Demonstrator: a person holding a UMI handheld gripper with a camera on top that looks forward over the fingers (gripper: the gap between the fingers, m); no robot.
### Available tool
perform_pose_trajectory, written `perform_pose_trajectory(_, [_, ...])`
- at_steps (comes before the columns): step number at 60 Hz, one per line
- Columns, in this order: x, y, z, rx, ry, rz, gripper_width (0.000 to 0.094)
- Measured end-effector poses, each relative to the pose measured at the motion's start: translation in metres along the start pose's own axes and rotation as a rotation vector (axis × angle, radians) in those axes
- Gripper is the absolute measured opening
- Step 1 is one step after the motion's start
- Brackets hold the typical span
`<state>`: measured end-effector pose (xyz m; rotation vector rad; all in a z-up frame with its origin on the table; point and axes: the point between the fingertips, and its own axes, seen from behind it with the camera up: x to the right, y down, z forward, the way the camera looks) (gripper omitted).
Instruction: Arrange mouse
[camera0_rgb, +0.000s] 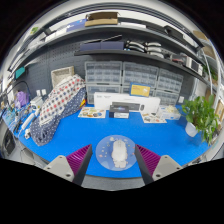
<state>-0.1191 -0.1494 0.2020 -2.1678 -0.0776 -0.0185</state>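
A white mouse (117, 152) lies on a round pale disc (102, 158) on the blue table mat (150, 132). My gripper (113, 150) is open, with its magenta pads (78, 158) spread wide on either side. The mouse and the disc sit between the fingertips, with blue mat showing as a gap on both sides. Neither finger touches the mouse. The disc's near edge is cut off by the grey table edge below it.
A plaid cloth bundle (58, 103) stands at the left of the mat. A potted plant in a white pot (198, 117) stands at the right. White devices (120, 101) and small items line the back, below drawer cabinets (130, 75) and shelves.
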Motion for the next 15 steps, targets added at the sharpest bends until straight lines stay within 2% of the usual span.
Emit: perform_pose_trajectory(15, [-0.005, 0.006, -0.013, 0.006, -0.003, 0.013, 0.0869])
